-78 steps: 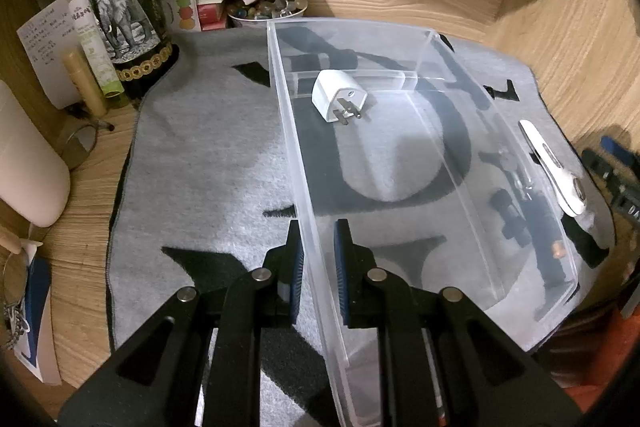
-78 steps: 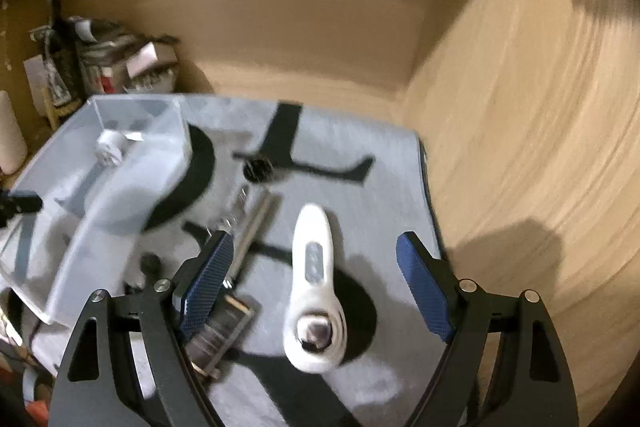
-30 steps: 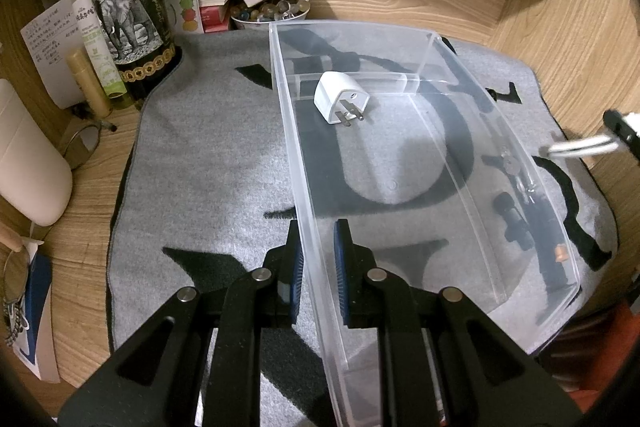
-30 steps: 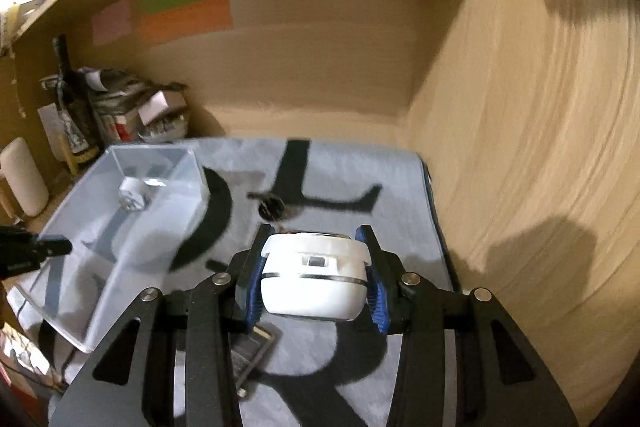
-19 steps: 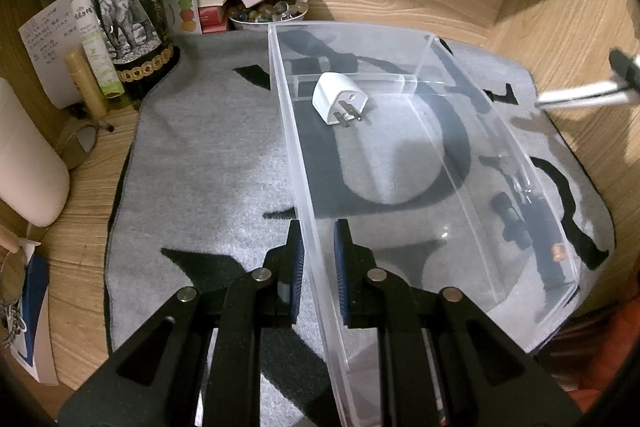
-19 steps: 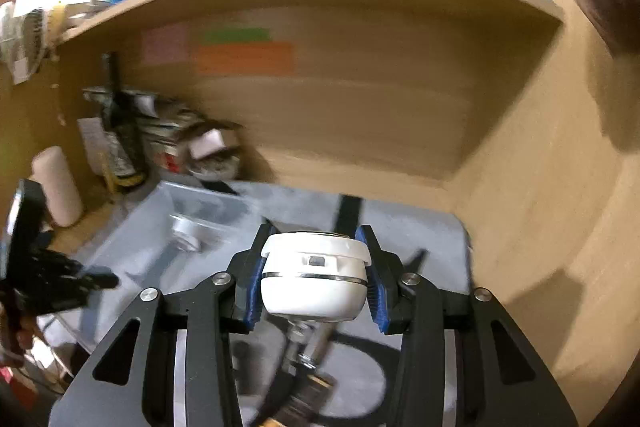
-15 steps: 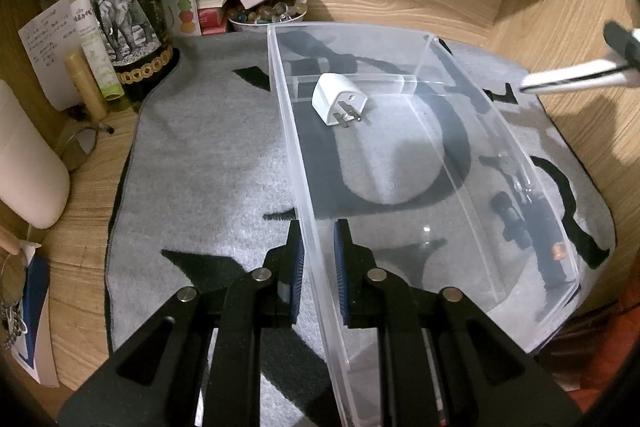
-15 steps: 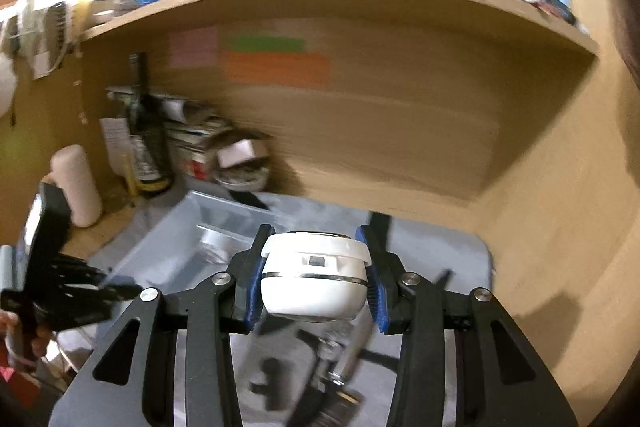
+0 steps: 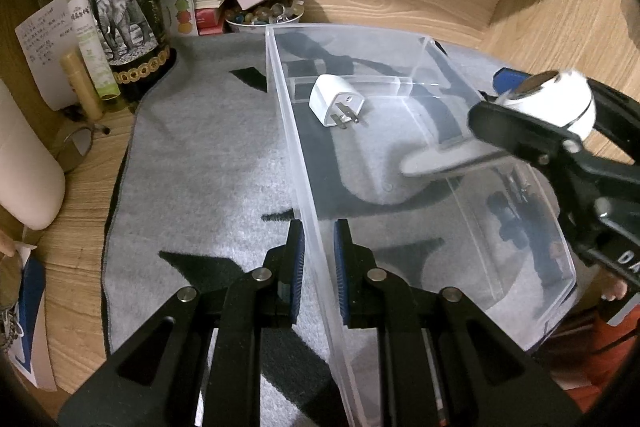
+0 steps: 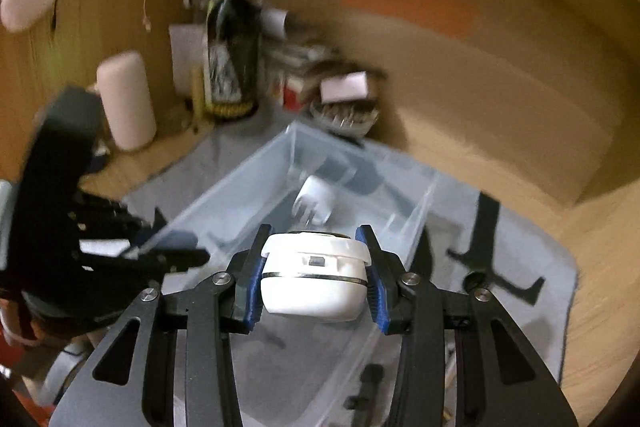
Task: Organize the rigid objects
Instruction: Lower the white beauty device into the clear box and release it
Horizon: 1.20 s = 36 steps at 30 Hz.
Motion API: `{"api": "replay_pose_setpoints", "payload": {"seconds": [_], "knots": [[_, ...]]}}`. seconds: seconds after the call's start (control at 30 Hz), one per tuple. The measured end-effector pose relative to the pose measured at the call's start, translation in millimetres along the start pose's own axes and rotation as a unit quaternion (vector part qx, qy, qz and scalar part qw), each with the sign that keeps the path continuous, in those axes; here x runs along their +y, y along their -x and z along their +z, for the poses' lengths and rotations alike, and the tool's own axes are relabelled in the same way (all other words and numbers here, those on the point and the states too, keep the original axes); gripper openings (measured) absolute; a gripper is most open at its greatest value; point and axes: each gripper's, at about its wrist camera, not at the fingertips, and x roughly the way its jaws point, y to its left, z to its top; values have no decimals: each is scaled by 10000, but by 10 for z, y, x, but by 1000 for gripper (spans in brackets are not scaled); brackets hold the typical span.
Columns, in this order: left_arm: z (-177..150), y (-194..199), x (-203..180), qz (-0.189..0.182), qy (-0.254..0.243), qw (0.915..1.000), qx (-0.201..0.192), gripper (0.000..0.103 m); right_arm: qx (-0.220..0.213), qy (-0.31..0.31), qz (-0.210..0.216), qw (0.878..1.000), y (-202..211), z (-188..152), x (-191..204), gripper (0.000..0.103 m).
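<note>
plug adapter (image 9: 335,101) in bin (image 9: 420,45), bottle (image 9: 127,7) beyond its left

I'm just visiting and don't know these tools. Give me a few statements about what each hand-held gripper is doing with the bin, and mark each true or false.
1. The left hand-held gripper is clamped on the clear bin's wall. True.
2. The right hand-held gripper is empty. False: it is shut on a white device.
3. A white plug lies inside the bin. True.
4. The white device already rests on the bin floor. False: it is held in the air above the bin.
5. The wine bottle stands inside the bin. False: it stands outside, at the mat's far left corner.
</note>
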Motion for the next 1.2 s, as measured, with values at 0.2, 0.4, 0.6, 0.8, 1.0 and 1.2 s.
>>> {"api": "replay_pose_setpoints", "payload": {"seconds": [0.2, 0.4, 0.6, 0.8, 1.0, 1.2], "knots": [[-4, -1, 9, -42, -1, 10000, -25, 14, 311, 42, 58, 9995, -46, -39, -14, 38], [-10, 3, 5, -46, -4, 10000, -36, 14, 772, 162, 150, 9968, -273, -78, 51, 38], [-10, 3, 5, -47, -5, 10000, -33, 14, 1126, 315, 279, 9927, -384, -142, 125, 38], [-10, 3, 4, -50, 0, 10000, -32, 14, 1243, 243, 396, 9911, -385, -161, 107, 39], [-12, 2, 3, -47, -3, 10000, -27, 14, 1048, 287, 310, 9936, -274, -134, 102, 40], [-9, -3, 1, -34, -5, 10000, -14, 14, 691, 155, 132, 9974, -95, -72, -12, 56]]}}
